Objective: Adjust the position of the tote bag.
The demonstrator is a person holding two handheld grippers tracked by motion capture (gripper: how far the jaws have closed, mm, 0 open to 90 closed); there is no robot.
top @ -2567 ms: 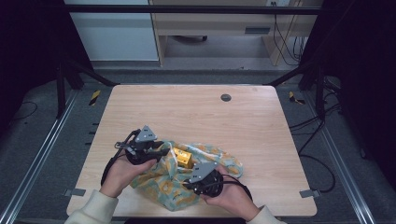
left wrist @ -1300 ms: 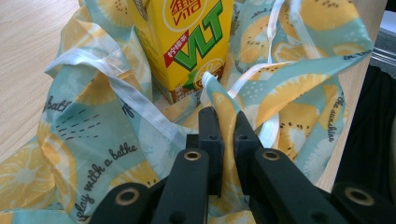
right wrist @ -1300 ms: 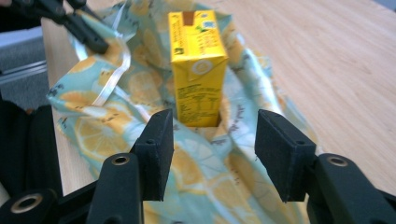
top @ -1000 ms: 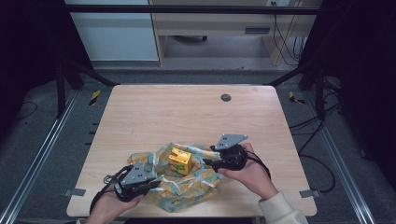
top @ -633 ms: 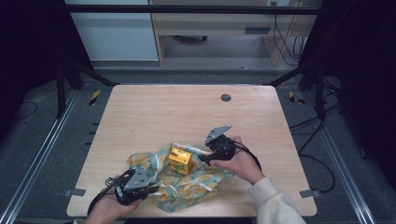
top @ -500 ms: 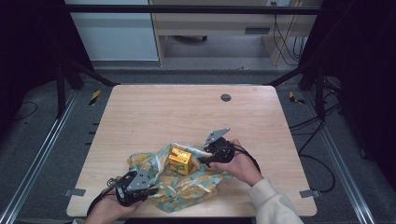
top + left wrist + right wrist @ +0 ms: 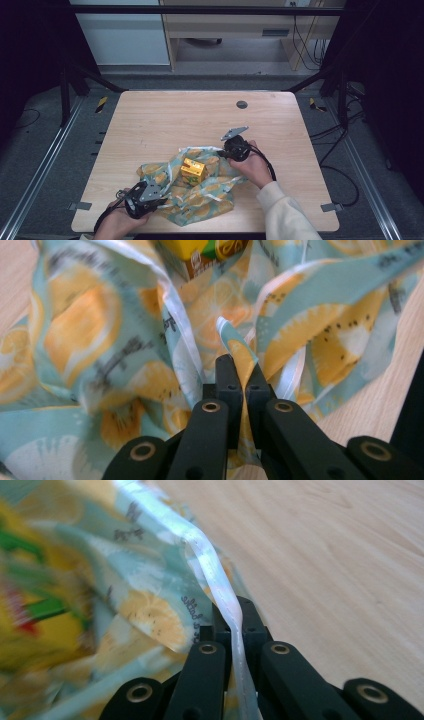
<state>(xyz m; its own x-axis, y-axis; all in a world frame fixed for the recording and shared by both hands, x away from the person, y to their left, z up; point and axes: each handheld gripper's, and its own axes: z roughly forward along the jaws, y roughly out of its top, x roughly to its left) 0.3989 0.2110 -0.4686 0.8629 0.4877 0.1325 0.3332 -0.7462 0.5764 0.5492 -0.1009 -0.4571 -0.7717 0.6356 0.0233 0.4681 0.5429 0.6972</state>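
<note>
Wrapping is barely begun: the cloth (image 7: 200, 192) lies loose around the box (image 7: 193, 171), its edges pinched by left gripper (image 7: 239, 371) and right gripper (image 7: 235, 611).

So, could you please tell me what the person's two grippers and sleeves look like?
Both grippers are black. The right gripper carries a grey three-cornered plate on top and trails a black cable; the left gripper has a grey plate too. In the gripper views the jaws show round metal rivets. The right arm wears a cream sleeve.
</note>
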